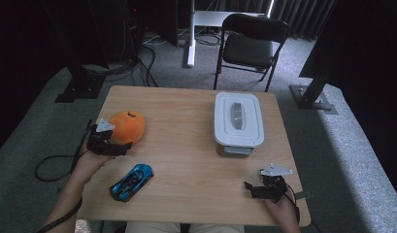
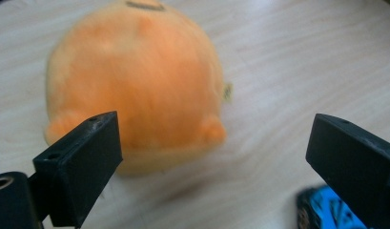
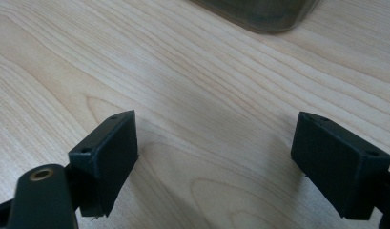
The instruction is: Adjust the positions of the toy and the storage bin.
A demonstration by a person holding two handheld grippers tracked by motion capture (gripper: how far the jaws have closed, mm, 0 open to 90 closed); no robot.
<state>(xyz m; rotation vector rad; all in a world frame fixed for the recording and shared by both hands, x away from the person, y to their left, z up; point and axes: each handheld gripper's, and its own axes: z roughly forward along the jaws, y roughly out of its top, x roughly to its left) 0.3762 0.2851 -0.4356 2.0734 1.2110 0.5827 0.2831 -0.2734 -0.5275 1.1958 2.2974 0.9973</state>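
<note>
From the high view I see my left gripper at the left edge of the surface, its fingers spread and pointing at the orange plush toy, which sits just ahead of them and close enough that I cannot tell whether they touch. A blue toy car lies on the near side of those fingers, a little apart. My right gripper rests near the front right corner, fingers spread with bare wood between them. A white lidded box stands beyond the right fingers, well apart from them.

In the left gripper view my fingers are wide apart and hold nothing. The plush toy lies ahead, toward the left finger, its lower edge partly behind that fingertip; the gap by the right finger is plain wood. A corner of the blue car peeks out just beside the right finger, at the bottom.

In the right gripper view my fingers are spread over bare wood. The dark base of the box shows far ahead of them, at the top edge.
</note>
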